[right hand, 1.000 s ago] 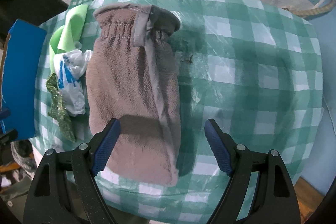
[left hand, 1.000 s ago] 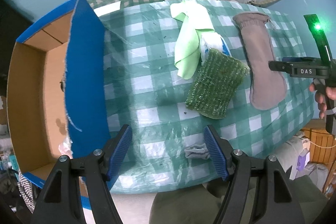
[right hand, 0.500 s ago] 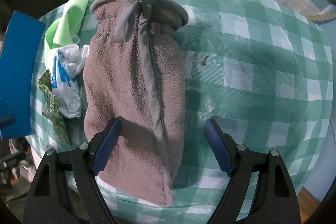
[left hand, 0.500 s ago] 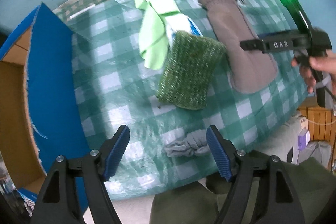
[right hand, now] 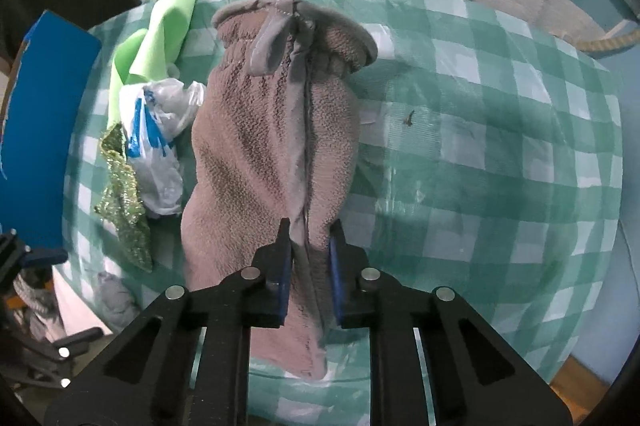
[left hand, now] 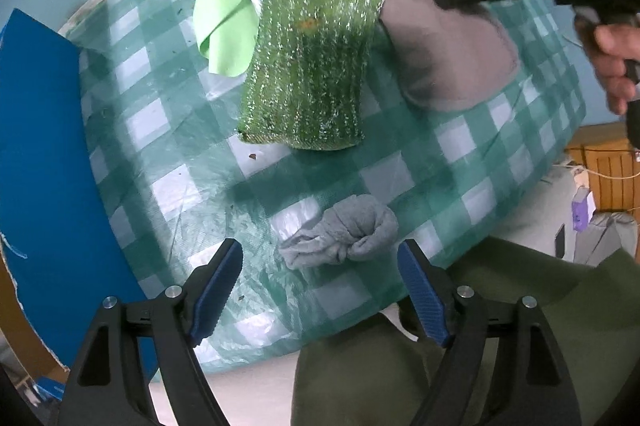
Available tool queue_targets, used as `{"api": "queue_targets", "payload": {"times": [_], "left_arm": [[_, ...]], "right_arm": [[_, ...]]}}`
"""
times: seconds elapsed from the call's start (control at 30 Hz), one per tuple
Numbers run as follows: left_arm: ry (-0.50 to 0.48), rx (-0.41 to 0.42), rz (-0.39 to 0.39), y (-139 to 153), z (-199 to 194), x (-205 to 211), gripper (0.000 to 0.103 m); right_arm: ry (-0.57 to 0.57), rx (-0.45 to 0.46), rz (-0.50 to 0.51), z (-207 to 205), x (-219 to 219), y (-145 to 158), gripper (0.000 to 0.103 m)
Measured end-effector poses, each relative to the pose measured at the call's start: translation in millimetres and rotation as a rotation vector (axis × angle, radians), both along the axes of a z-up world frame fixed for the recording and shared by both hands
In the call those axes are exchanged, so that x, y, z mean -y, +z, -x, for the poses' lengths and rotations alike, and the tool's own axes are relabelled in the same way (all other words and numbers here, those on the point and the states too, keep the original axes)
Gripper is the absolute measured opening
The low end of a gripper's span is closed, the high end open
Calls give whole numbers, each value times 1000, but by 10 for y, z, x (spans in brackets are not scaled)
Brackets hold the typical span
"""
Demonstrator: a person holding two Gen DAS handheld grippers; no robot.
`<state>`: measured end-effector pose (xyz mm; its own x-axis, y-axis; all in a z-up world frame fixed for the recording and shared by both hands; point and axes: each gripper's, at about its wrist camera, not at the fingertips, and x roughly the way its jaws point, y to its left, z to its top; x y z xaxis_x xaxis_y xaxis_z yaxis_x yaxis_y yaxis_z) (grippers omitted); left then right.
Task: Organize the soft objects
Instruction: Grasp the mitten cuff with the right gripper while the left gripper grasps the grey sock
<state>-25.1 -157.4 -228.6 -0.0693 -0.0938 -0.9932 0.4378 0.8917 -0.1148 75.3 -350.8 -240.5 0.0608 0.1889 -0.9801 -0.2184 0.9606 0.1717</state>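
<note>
brown fleecy mitt pinched in closing right tongs | left tongs opening, empty, above crumpled grey sock

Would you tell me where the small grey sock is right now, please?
In the left wrist view the grey sock lies bunched near the table's front edge, just ahead of the left gripper, with the green scrubber behind it.

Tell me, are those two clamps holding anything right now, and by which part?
The right gripper is closing on the brown mitt, pinching its middle seam near the closed end. The left gripper, opening, holds nothing.
</note>
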Motion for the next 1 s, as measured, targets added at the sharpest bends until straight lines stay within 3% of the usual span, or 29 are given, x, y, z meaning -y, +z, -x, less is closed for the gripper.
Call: {"api": "queue_targets", "payload": {"times": [0.4, 0.73, 0.77, 0.83, 0.9, 1.0], "left_arm": [[20, -42, -3, -272, -54, 113, 82], [-17, -57, -53, -471, -20, 257, 81], [-13, -54, -60, -483, -31, 261, 78], [1, -53, -64, -509, -15, 278, 60], [22, -48, -67, -508, -30, 249, 49], [40, -29, -75, -467, -49, 208, 45]], "right_arm": [[-36, 16, 68, 191, -26, 279, 12], [-64, 36, 43, 272, -65, 493, 12], [-63, 37, 42, 281, -74, 503, 12], [-65, 42, 41, 298, -87, 536, 12], [-65, 45, 42, 313, -98, 558, 12], [-66, 49, 40, 327, -111, 584, 12]]}}
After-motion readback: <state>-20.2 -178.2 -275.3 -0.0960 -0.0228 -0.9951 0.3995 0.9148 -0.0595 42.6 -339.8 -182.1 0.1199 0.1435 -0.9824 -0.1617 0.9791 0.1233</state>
